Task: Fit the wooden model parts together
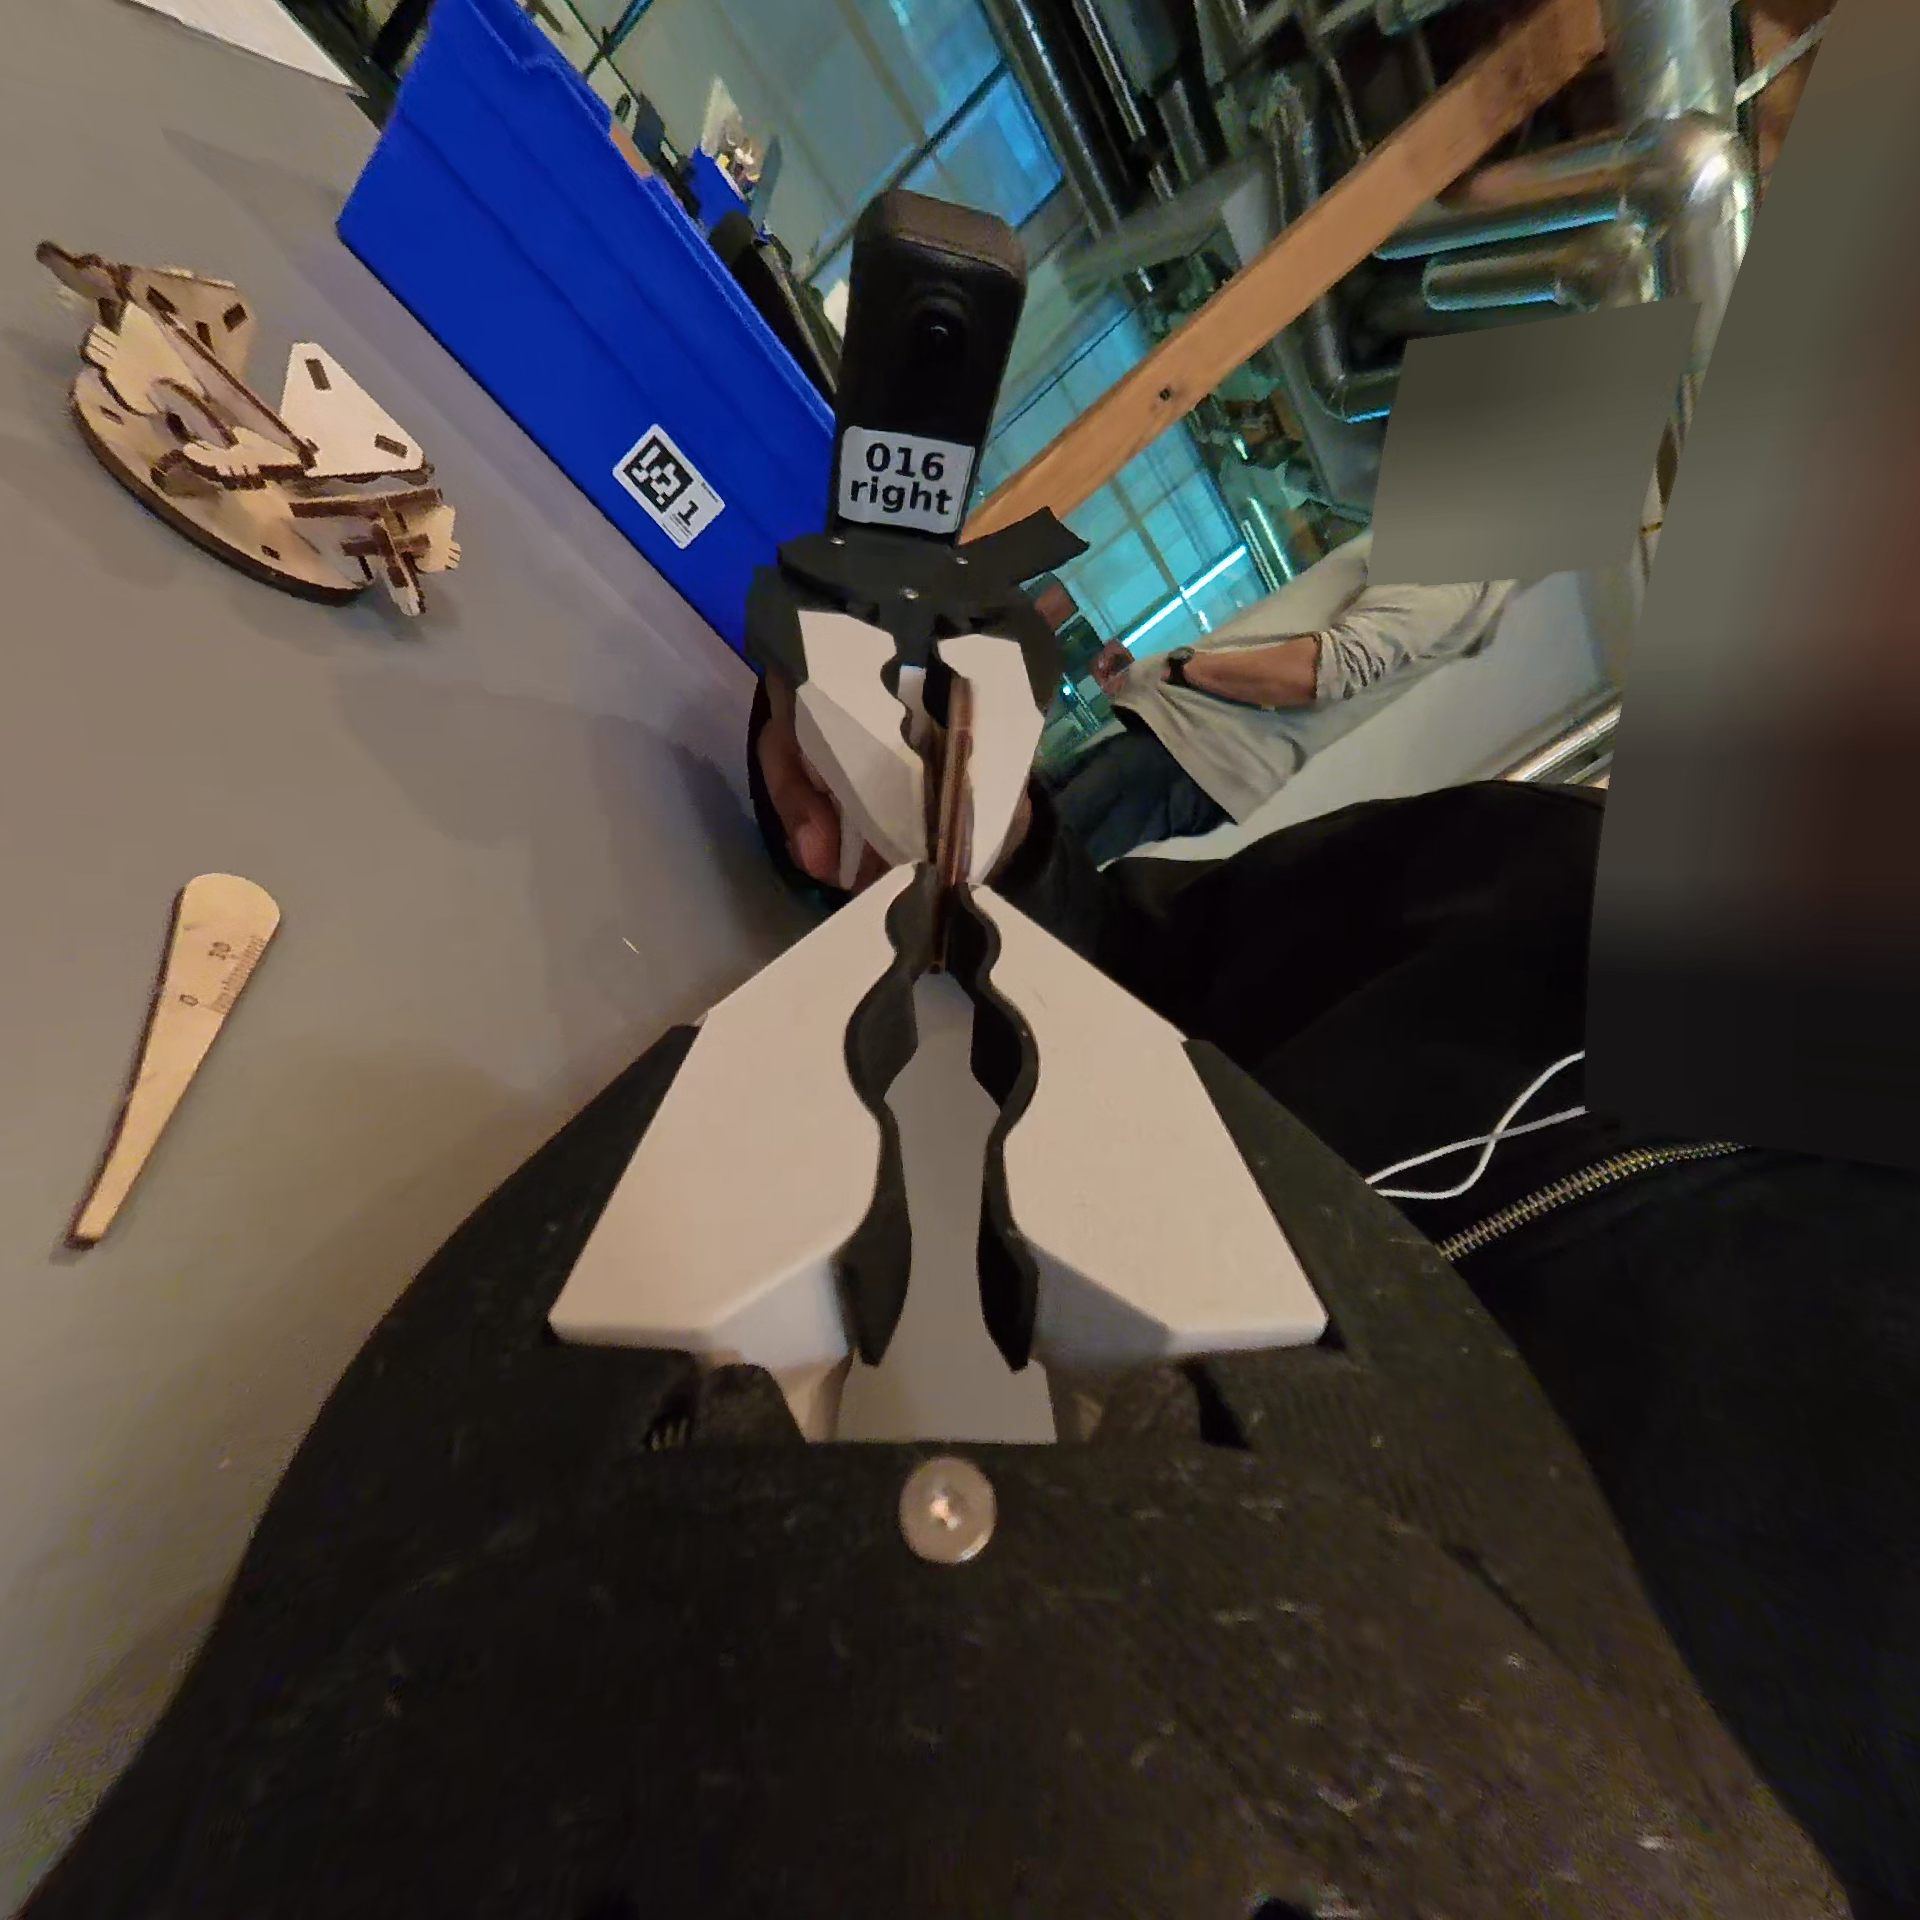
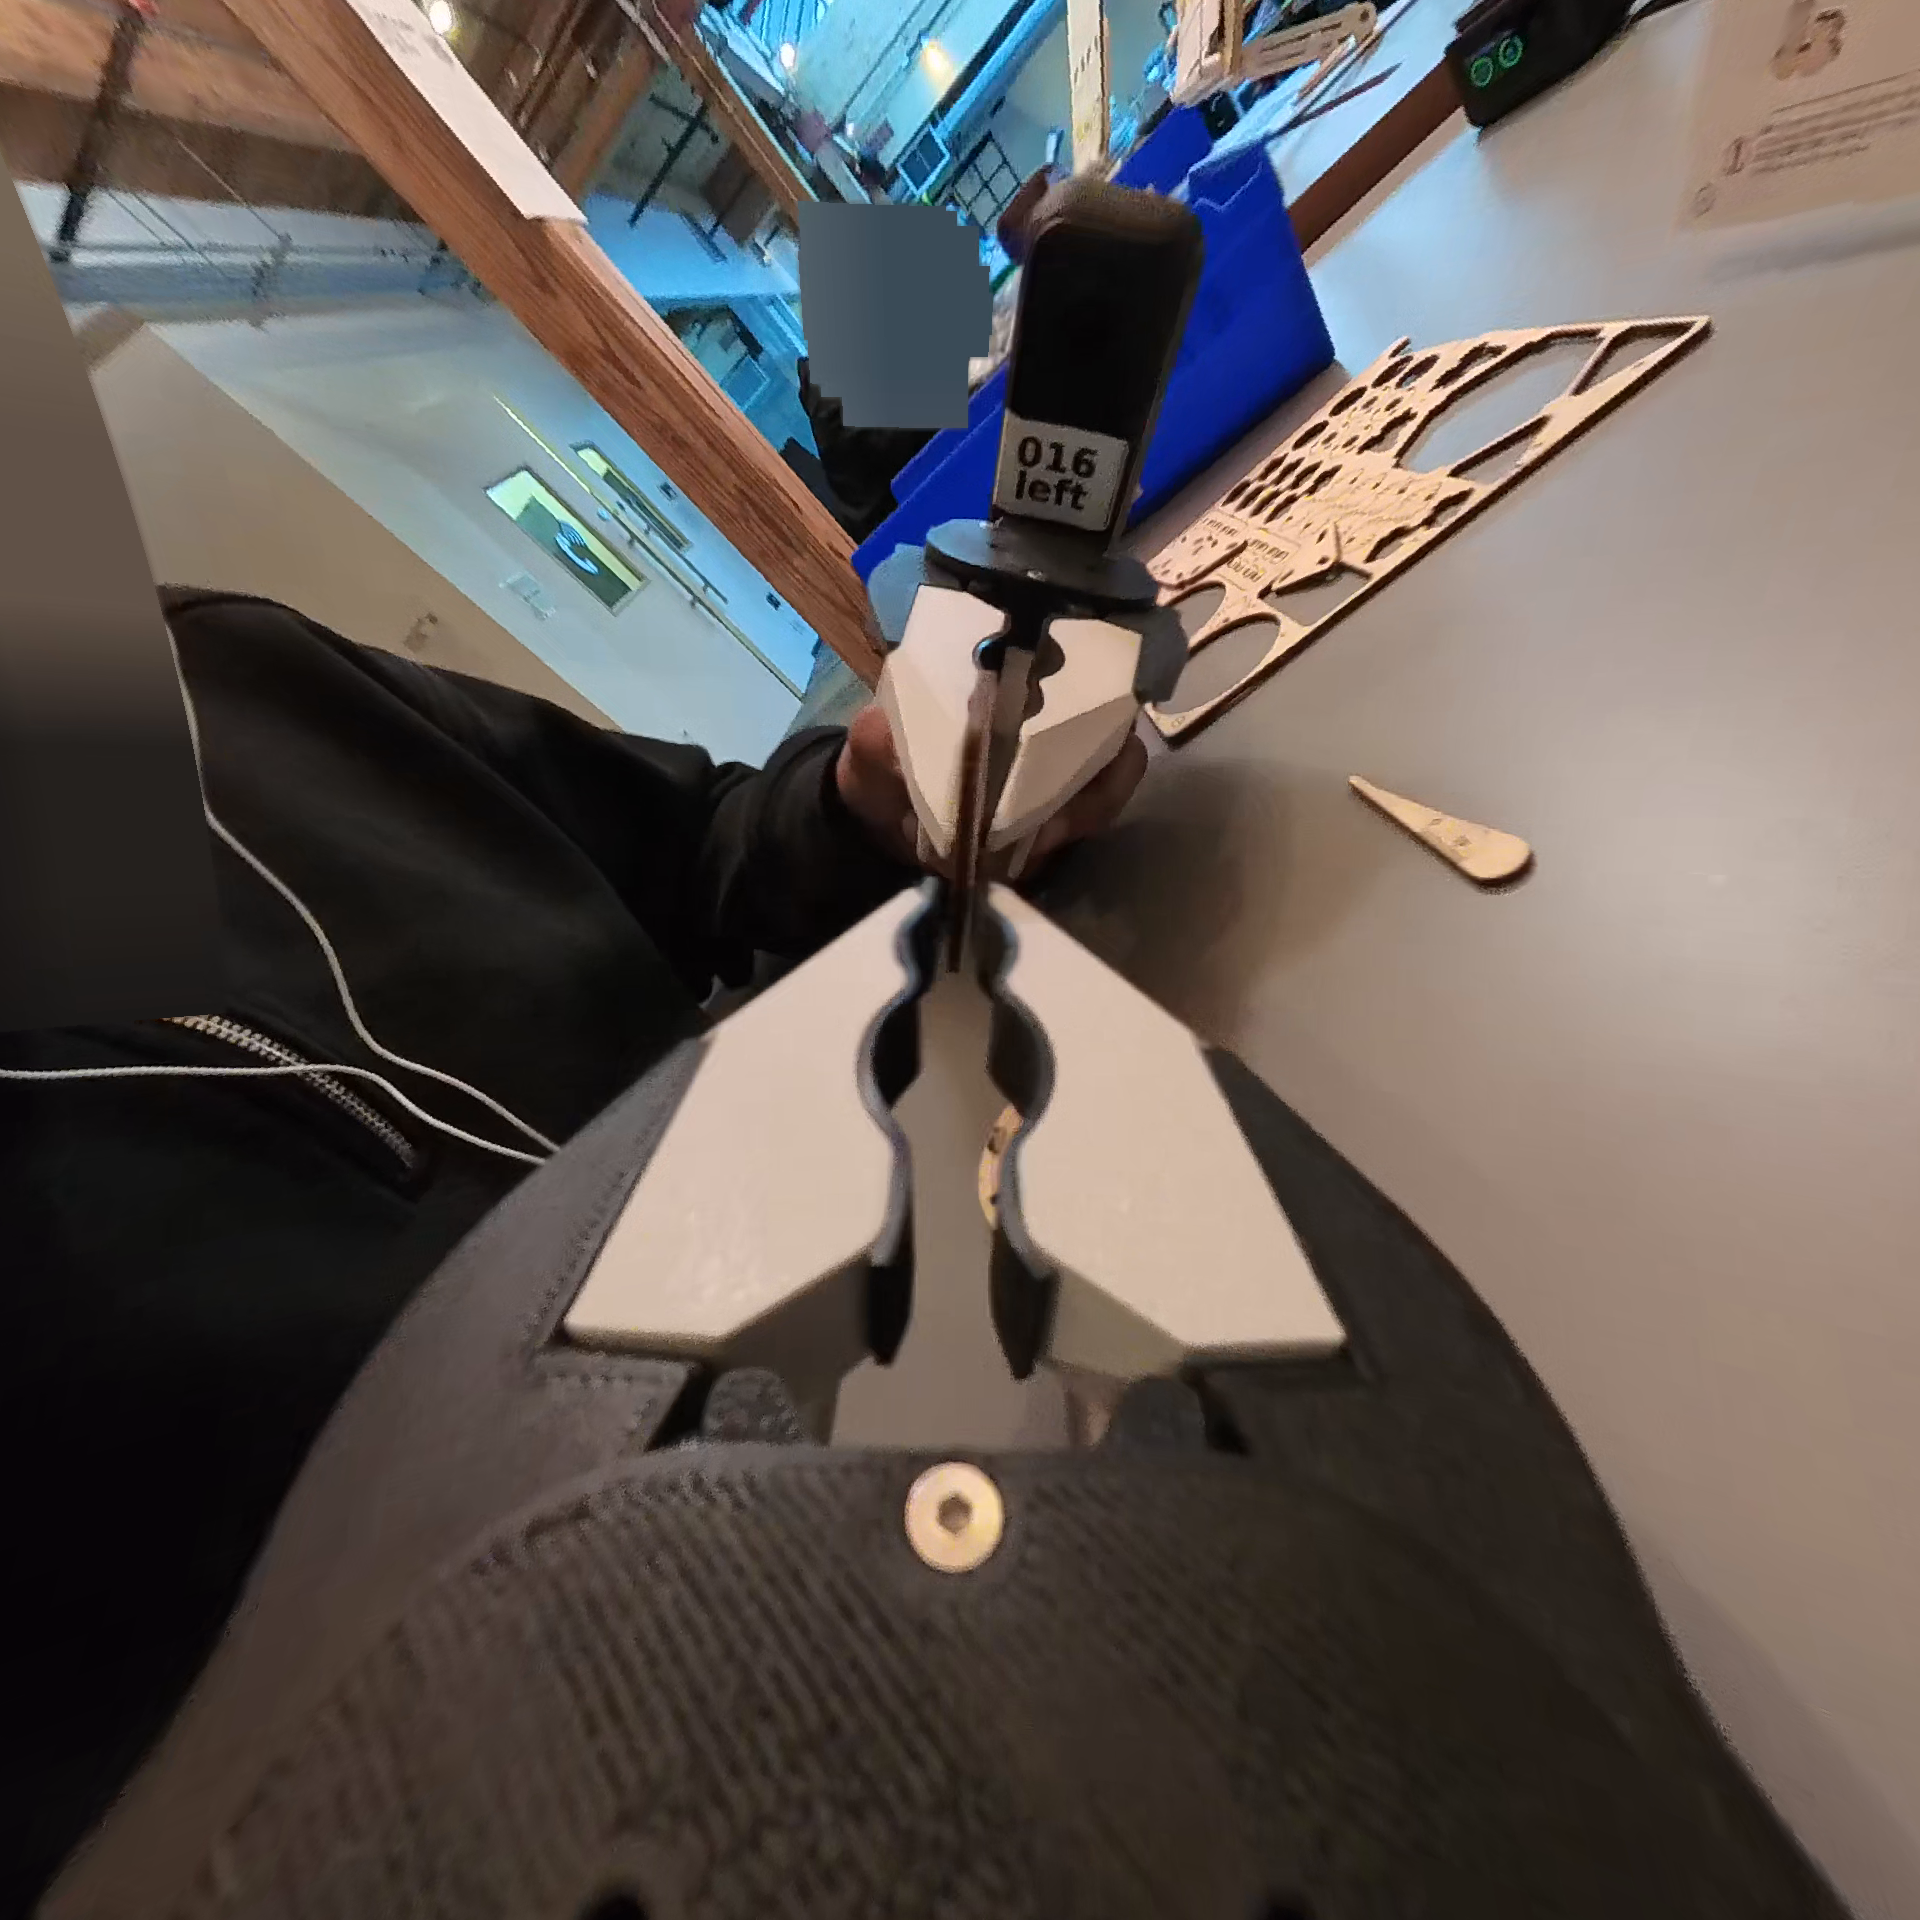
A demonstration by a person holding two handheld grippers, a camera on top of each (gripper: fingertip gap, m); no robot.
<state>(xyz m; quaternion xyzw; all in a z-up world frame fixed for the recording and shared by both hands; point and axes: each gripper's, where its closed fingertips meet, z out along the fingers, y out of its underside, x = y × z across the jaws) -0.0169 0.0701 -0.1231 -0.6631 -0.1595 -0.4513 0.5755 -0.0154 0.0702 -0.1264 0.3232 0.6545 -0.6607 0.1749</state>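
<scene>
The left claw [image 1: 940, 925] and the right claw [image 2: 961, 925] face each other tip to tip above the near edge of the grey surface [image 1: 436, 831], and both are clamped nearly closed on the same thin wooden piece [image 1: 948, 790], seen edge-on. The piece runs straight from one pair of pads into the other, one end pinched in each, so it bridges the two tips.

A blue bin [image 1: 582, 312] stands at the far side of the surface with its long wall toward the claws and a white sticker with a black square code [image 1: 670, 488] on that wall. Its inside is hidden from both views, so its contents cannot be told.

On the surface near the bin sits a part-built wooden model [image 1: 249, 447] on a round base, with slotted plates standing on it and a flat triangular plate leaning against it. A loose tapered wooden pointer with a printed scale [image 1: 171, 1049] lies flat nearer the left claw. In the right wrist view a flat wooden sheet with many cut-out holes [image 2: 1382, 488] lies beside the bin.

A person in a black zipped jacket [image 2: 364, 935] holds both tools, with a white cord [image 2: 343, 997] across the jacket.
</scene>
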